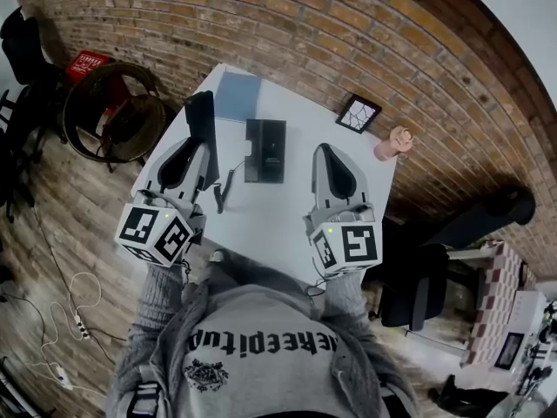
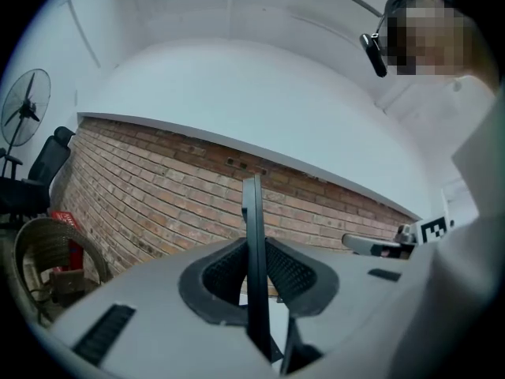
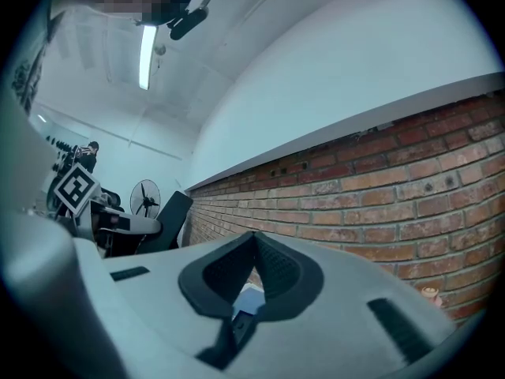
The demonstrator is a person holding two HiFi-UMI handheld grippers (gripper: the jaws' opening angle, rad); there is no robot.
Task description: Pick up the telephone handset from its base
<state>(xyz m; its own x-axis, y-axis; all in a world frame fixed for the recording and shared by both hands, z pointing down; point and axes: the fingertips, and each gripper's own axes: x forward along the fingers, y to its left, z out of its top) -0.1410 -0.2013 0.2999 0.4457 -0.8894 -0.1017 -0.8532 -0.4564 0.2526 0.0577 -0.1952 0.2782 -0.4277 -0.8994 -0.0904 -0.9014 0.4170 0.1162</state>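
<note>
Right at the tips, the left gripper's (image 2: 254, 247) ribbed black pads (image 2: 225, 271) are pinched onto the thin edge of the telephone handset (image 2: 253, 235). The black slab stands nearly upright between them and rises well past the tips. In the head view the handset (image 1: 202, 122) is up off its base (image 1: 265, 151) and held above the left part of the white table (image 1: 270, 216). The base lies flat near the middle of the tabletop, just to the handset's right and apart from it. A dark cord (image 1: 226, 185) lies on the table between the left gripper and the base; where its ends go I cannot make out.

The right gripper (image 3: 254, 242) has its pads (image 3: 278, 271) pressed together at the tips with nothing between them. It hangs over the right part of the table, beside the base and not touching it.

Further out, a pale blue sheet (image 1: 237, 96) lies at the table's far edge. A small black picture frame (image 1: 359, 113) and a pinkish object (image 1: 393, 143) sit near the far right corner. A brick wall (image 1: 287, 33) runs behind the table. A round wicker chair (image 1: 111, 111) stands on the wooden floor to the left, with a red crate (image 1: 87, 63) behind it. A black office chair (image 1: 418, 290) stands to the right. The left gripper view also shows a standing fan (image 2: 24, 113) off to the side.
</note>
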